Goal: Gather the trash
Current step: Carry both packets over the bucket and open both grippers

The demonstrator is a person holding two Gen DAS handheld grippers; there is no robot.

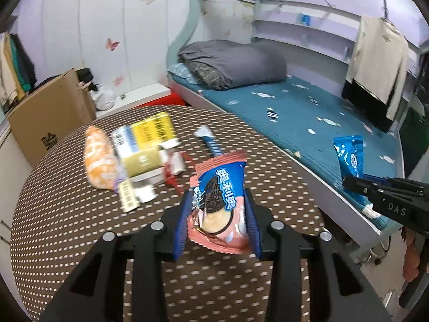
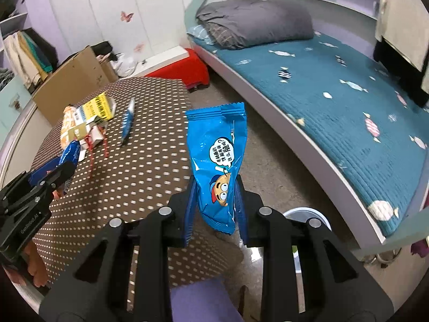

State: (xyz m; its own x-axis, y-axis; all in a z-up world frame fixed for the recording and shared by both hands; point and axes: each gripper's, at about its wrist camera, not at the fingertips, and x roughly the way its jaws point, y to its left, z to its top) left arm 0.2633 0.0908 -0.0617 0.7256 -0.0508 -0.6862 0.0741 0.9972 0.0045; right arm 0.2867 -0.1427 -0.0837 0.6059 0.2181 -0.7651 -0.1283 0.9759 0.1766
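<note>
Dotted brown table (image 1: 80,228) beside the teal bed (image 2: 335,102).
Left gripper (image 1: 217,209) clamps a pink cookie wrapper (image 1: 218,201); right gripper (image 2: 214,201) pinches a blue snack packet (image 2: 217,161), seemingly past the table's edge.

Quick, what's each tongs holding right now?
Left tongs: shut on pink-and-blue cookie wrapper.
Right tongs: shut on crinkled blue snack wrapper.

left gripper (image 1: 217,209) jaws clamped, right gripper (image 2: 214,201) likewise

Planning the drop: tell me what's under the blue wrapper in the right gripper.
Below the blue wrapper lies bare floor, with a round white rim beside it; the fingers hide the rest.
</note>
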